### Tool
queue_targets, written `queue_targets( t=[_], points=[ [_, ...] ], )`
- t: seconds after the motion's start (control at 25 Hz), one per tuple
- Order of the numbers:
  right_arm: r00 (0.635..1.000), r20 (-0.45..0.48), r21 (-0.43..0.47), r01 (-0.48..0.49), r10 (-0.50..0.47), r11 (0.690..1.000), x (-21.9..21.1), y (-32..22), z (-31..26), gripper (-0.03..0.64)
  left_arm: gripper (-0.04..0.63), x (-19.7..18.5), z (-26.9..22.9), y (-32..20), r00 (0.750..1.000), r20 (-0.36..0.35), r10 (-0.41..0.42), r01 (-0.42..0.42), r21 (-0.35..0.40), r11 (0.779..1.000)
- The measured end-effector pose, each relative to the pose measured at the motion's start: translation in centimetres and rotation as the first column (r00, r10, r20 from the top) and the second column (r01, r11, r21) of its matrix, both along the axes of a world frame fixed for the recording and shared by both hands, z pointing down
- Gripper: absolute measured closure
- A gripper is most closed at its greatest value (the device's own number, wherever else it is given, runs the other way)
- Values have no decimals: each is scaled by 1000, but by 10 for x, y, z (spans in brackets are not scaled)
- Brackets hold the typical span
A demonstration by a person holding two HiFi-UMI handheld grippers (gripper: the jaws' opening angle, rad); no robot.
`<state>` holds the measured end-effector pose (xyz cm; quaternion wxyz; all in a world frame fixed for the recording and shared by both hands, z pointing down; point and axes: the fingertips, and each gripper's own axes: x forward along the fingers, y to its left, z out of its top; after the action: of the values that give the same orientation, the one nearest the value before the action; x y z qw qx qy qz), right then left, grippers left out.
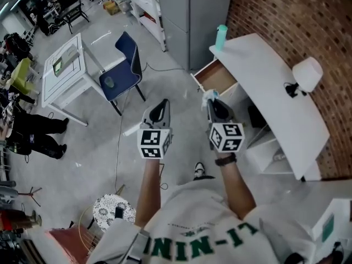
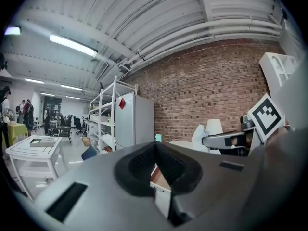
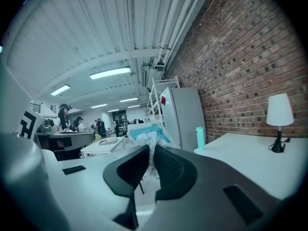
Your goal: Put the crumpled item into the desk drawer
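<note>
My right tongs [image 3: 150, 150] clamp the crumpled item [image 3: 147, 134], ready for the open drawer [image 1: 217, 77]; left tongs [image 2: 155, 149] together, empty, kept aside.

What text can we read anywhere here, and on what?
"LI-NIN": green letters, upside down, on the white shirt; rest hidden.
Small print beside it: too small to read.
Red sticker on the grey cabinet: too small.
Teal print on the crumpled wrapper: blurred.
Marker cubes: patterns, no letters.
</note>
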<state>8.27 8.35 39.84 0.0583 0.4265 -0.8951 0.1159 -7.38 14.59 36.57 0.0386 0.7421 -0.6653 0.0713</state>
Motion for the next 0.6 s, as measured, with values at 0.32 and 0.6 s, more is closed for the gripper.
queue_targets(
  t=[0.32, 0.6],
  points=[
    [998, 28, 4, 57, -57, 998, 2, -69, 0, 589, 598, 15, -8, -63, 999, 21, -38, 38, 6, 999],
    [991, 33, 38, 125, -126, 991, -20, -107, 3, 589, 598, 5, -3, -102, 998, 50, -33, 35, -34, 999]
  ],
)
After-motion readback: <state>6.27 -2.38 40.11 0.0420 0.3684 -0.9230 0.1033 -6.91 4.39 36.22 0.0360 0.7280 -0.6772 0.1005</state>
